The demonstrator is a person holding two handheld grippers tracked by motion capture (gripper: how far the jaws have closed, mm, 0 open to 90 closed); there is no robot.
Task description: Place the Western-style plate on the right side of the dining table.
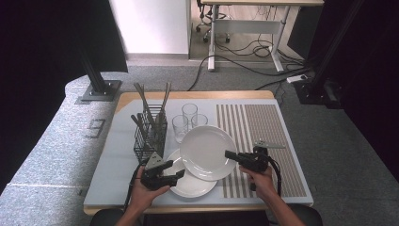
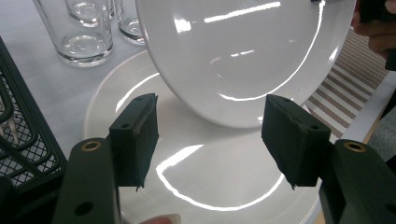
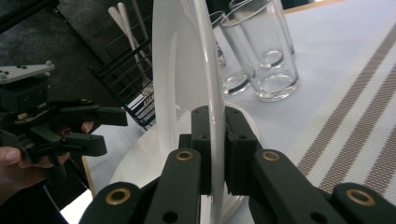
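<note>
Right, the top plate (image 1: pixel 207 151) is off the stack, rim pinched in your right gripper (image 1: pixel 234 156), tilted over the lower plate (image 1: pixel 190 184) that lies flat on the table (image 1: pixel 113 160) near the front edge. In the right gripper view the jaws sit tight on either side of the rim, w/ only a shallow bite. Your left gripper (image 1: pixel 178 174) hangs just above the lower plate, jaws at a mid gap w/ nothing between them; pads clear of both plates. Risks as I judge them: a glazed rim held at one spot can pivot or slip out, esp. if you swing fast, and it would drop onto the plate below and chip. The far edge of the lifted plate is close to the glasses (image 1: pixel 189 120); a sweep that way could knock them. The wire cutlery basket (image 1: pixel 149 136) stands beside your left hand (image 1: pixel 146 193), so watch the cable there. Head for the striped mat (image 1: pixel 263 132) slowly.
</note>
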